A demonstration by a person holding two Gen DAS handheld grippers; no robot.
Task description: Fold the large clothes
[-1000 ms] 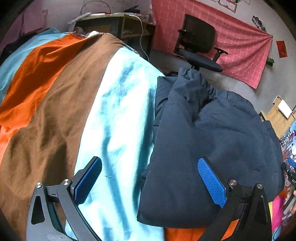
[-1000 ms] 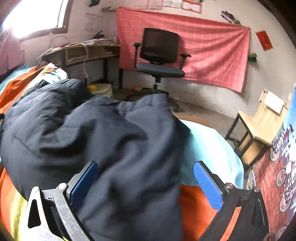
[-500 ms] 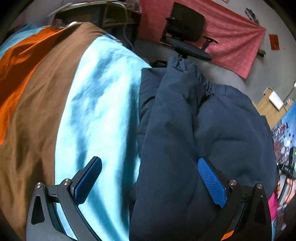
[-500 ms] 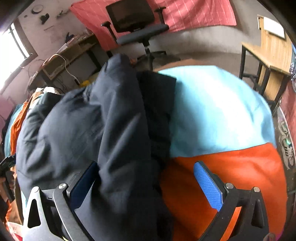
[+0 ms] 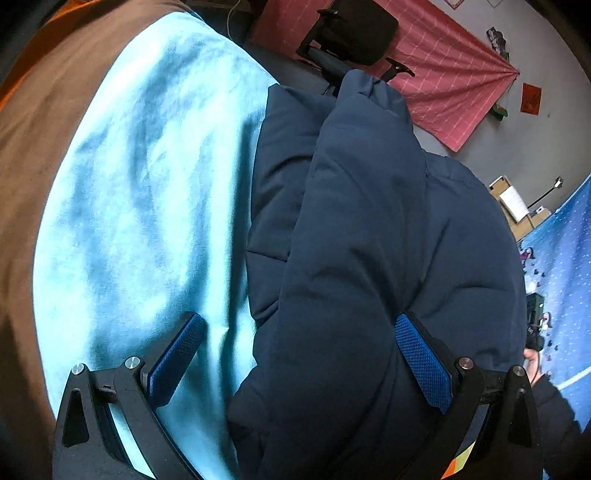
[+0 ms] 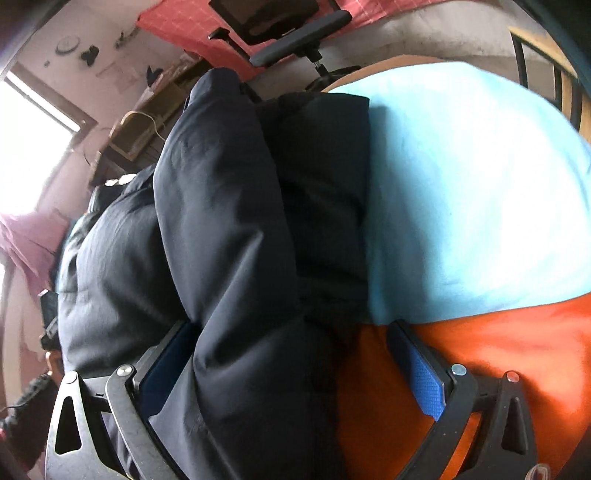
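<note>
A dark navy padded jacket [image 5: 369, 229] lies folded in a thick bundle on a bed cover with light blue [image 5: 147, 184], brown and orange stripes. My left gripper [image 5: 299, 360] is open, low over the jacket's near left edge, its right finger against the bulging fabric, its left finger over the light blue cover. In the right wrist view the jacket [image 6: 221, 221] fills the left and middle. My right gripper [image 6: 291, 369] is open around the jacket's near right edge, its right finger over the orange stripe [image 6: 498, 350].
A black office chair [image 5: 354, 33] stands beyond the bed in front of a red cloth on the wall [image 5: 450, 74]. A wooden desk [image 6: 147, 122] and a bright window are at the left of the right wrist view. A wooden stool [image 5: 513, 203] stands far right.
Both grippers have come down and forward onto the jacket, one at each side of its near end. The jacket now fills more of both views. Both jaws stay open.
</note>
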